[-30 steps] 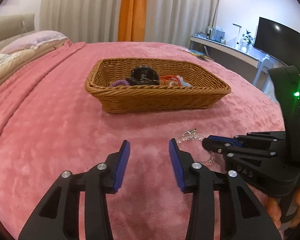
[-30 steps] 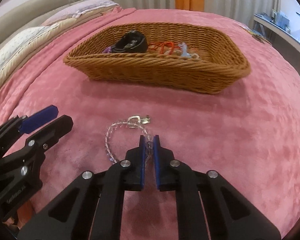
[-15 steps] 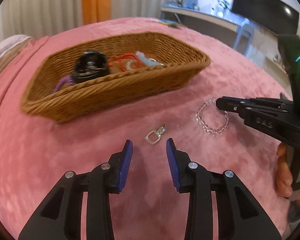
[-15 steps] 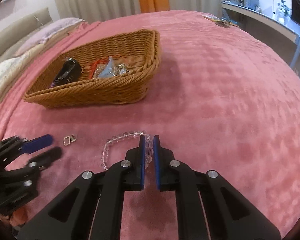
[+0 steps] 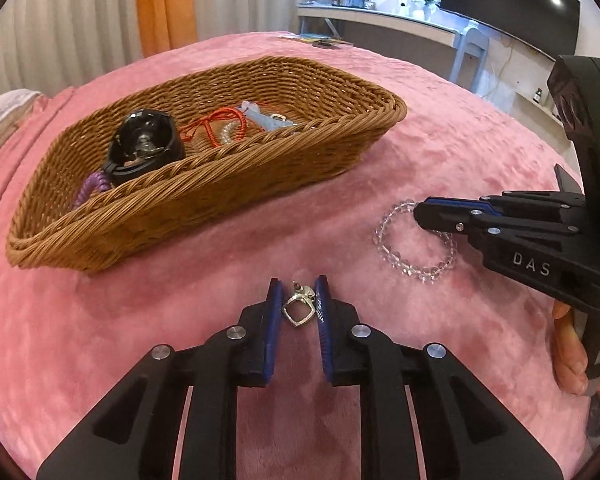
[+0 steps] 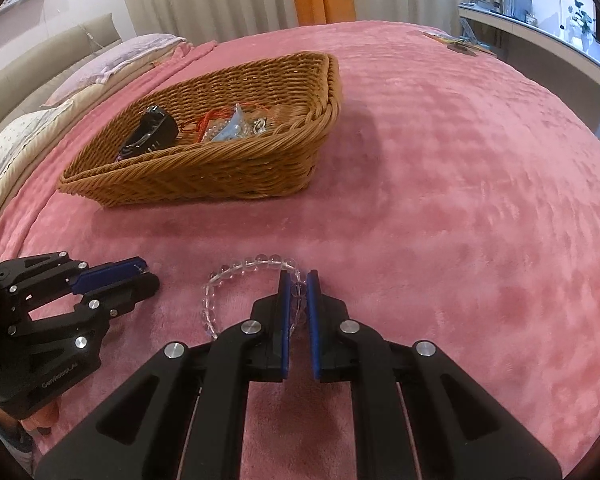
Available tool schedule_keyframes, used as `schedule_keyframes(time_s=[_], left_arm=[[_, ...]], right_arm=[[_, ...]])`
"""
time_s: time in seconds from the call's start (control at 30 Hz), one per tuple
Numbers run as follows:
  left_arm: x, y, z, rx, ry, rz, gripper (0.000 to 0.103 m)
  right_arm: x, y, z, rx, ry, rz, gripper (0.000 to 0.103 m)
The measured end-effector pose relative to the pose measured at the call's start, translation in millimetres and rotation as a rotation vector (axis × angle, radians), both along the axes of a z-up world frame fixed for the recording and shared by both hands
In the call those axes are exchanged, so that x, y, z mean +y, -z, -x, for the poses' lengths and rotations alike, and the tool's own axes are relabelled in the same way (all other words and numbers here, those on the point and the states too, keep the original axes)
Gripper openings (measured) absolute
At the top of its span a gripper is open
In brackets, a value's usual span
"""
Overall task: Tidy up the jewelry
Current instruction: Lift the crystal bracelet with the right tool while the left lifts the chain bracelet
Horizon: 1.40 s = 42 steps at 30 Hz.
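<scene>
Left gripper: blue pads closed against a silver earring on the pink blanket. Right gripper: pressed together, pinching a clear bead bracelet that lies on the blanket. Wicker basket just beyond, holding a black watch, orange cord and a purple coil

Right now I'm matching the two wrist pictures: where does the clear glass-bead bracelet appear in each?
Left wrist view: the clear glass-bead bracelet lies right of centre on the pink blanket, its far bead pinched by the right gripper.
Right wrist view: low centre, a bead arc running into that gripper's fingertips.
Shared landmark: the brown woven wicker basket beyond it.
</scene>
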<state>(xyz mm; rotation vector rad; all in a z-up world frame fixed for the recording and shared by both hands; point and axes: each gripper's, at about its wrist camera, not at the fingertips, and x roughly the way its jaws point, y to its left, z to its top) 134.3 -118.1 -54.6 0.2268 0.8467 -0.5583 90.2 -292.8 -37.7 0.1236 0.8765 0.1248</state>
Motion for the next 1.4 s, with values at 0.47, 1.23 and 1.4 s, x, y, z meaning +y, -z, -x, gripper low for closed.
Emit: schedule_keyframes(time_s=[0.47, 1.23, 1.4], left_arm=[[54.2, -9.3, 9.4, 0.015, -0.201, 0.191, 0.015], [61.5, -32.2, 22.1, -0.069, -0.19, 0.277, 0.015], [65.0, -53.1, 31.9, -0.114, -0.18, 0.304, 0.015]], right_arm=[[3.4, 1.0, -0.6, -0.002, -0.005, 0.019, 0.019], [31.2, -36.3, 32.0, -0.123, -0.109, 0.032, 0.006], [42.5, -66.7, 45.7, -0.181, -0.141, 0.03, 0.006]])
